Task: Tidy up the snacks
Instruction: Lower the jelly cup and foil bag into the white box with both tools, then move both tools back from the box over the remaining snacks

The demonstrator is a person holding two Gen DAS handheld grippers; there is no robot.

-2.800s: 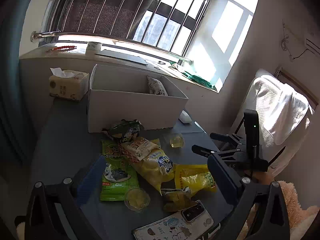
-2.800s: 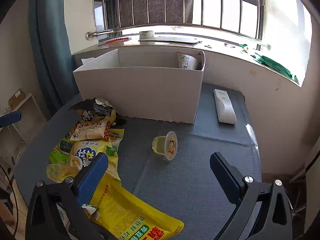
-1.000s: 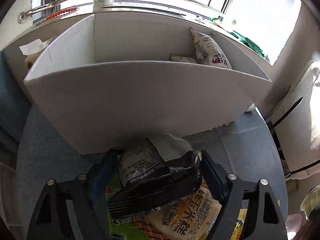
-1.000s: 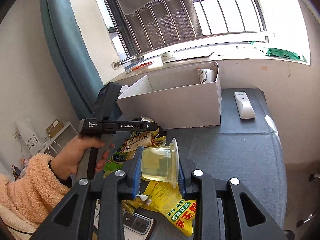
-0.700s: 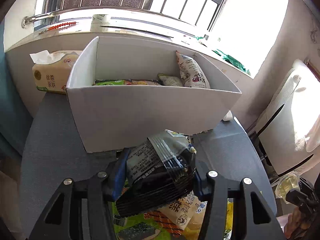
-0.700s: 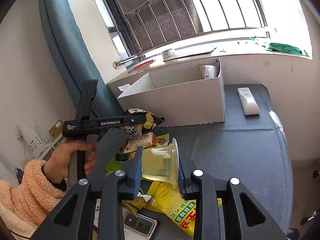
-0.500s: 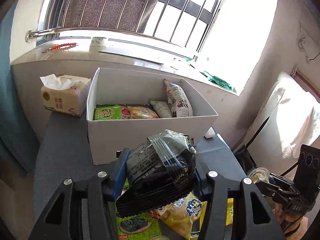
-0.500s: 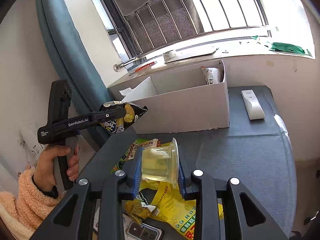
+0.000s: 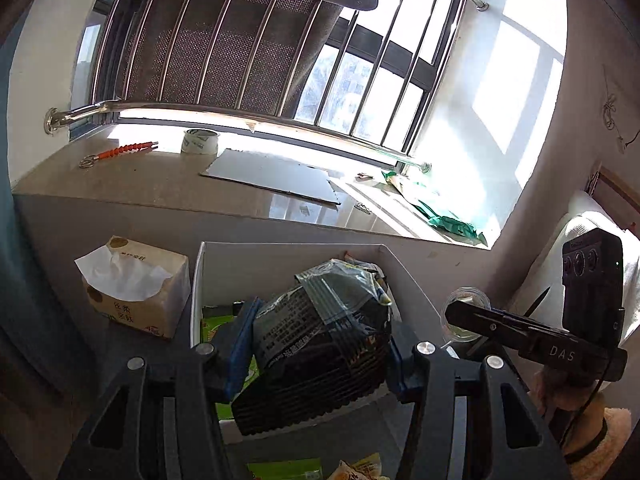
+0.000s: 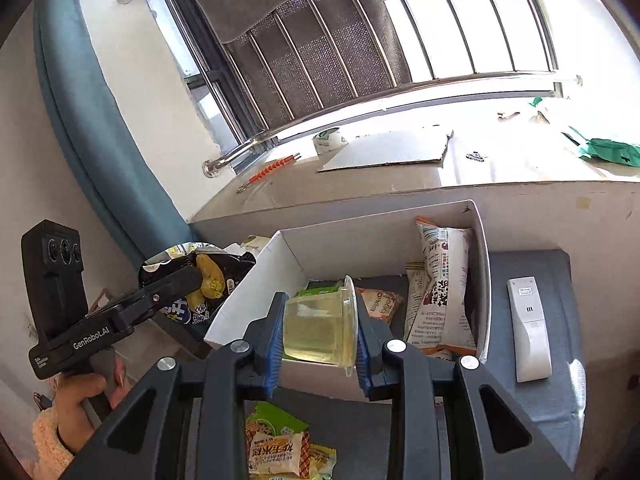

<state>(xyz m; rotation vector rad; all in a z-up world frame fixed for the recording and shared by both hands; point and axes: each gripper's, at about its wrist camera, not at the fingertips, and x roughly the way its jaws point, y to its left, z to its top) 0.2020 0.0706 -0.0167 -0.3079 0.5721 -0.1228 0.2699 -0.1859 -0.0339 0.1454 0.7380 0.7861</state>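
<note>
My left gripper [image 9: 316, 354] is shut on a black snack bag [image 9: 320, 344] and holds it in the air over the near wall of the white cardboard box [image 9: 288, 256]. My right gripper [image 10: 318, 340] is shut on a clear jelly cup [image 10: 320, 332] and holds it above the box's near wall [image 10: 316, 380]. The box holds several packets, among them a tall white and orange bag [image 10: 444, 280]. In the right wrist view the left gripper [image 10: 168, 284] with the black bag [image 10: 208, 276] is left of the box. In the left wrist view the right gripper [image 9: 464, 316] is at the right.
A tissue pack [image 9: 136, 288] stands left of the box. A white remote [image 10: 528, 328] lies on the grey table right of the box. Loose snack packets [image 10: 276, 448] lie in front of the box. The window sill [image 9: 160, 176] with a tape roll [image 9: 200, 142] is behind.
Both grippers have risen and moved forward towards the box, each keeping its load. At the earliest frames both were open and the bag and cup lay on the table.
</note>
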